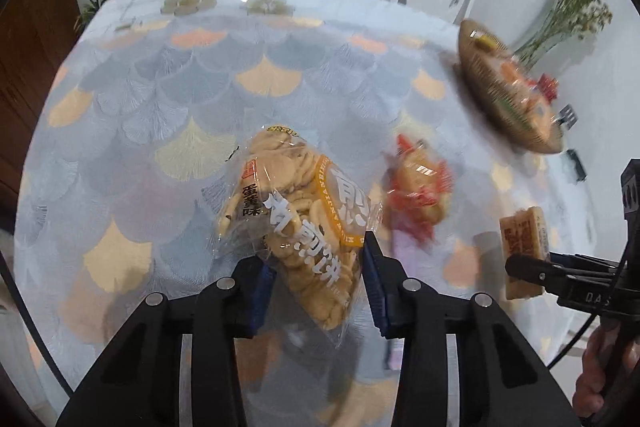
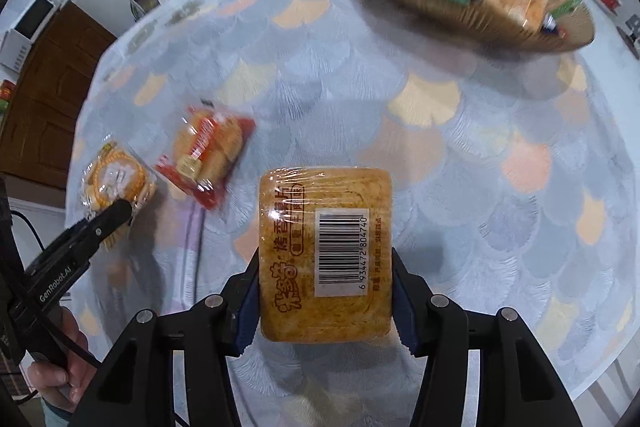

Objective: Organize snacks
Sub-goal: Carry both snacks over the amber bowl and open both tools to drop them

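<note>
Clamped in your right tool (image 2: 324,307), the plastic-wrapped toasted bread slab (image 2: 325,255) sits secure; your left tool (image 1: 318,291) grips the clear biscuit bag (image 1: 304,227). Carry both level to the woven basket (image 2: 500,27).

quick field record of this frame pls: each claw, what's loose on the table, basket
left claw: closed on clear bag of round biscuits, lifted
right claw: shut on wrapped toast-slice pack, barcode up
loose on table: red-wrapped snack pack
basket: woven, at far right of the table, holds several snack packs
surface: fan-pattern tablecloth
</note>
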`<move>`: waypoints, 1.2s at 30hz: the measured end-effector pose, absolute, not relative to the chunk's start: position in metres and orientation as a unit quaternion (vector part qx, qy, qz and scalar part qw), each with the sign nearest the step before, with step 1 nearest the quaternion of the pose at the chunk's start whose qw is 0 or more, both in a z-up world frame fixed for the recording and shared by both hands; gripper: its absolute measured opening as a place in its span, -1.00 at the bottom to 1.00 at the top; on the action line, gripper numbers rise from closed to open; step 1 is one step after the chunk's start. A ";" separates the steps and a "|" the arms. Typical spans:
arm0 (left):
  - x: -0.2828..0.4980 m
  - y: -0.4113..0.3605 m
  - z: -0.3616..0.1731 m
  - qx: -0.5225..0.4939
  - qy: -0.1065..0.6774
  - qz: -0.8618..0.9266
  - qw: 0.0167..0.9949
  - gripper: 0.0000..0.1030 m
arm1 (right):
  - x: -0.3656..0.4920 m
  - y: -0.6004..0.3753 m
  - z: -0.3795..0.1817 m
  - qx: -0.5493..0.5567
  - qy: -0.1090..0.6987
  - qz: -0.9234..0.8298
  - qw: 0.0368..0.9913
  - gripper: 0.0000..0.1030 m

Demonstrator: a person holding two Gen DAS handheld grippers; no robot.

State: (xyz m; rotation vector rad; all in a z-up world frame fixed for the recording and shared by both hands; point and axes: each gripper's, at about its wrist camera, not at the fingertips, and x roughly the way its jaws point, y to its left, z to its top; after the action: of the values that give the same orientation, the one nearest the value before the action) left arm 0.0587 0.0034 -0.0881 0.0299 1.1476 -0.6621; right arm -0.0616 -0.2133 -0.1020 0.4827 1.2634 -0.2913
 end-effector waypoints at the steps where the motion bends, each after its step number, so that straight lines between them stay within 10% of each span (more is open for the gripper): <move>1: 0.057 0.004 -0.081 0.011 0.526 -0.310 0.792 -0.28 | -0.062 -0.212 -0.097 0.221 0.578 -0.135 0.774 0.04; 36: 0.075 -0.290 0.032 0.135 0.387 -0.434 0.802 -0.28 | -0.006 -0.475 0.020 0.250 0.448 -0.220 0.830 0.04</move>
State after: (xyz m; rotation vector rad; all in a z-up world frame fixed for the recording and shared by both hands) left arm 0.0748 -0.2900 0.0318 0.2884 0.8304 -0.9292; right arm -0.0059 -0.4750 0.0195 0.5305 0.9508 -0.4671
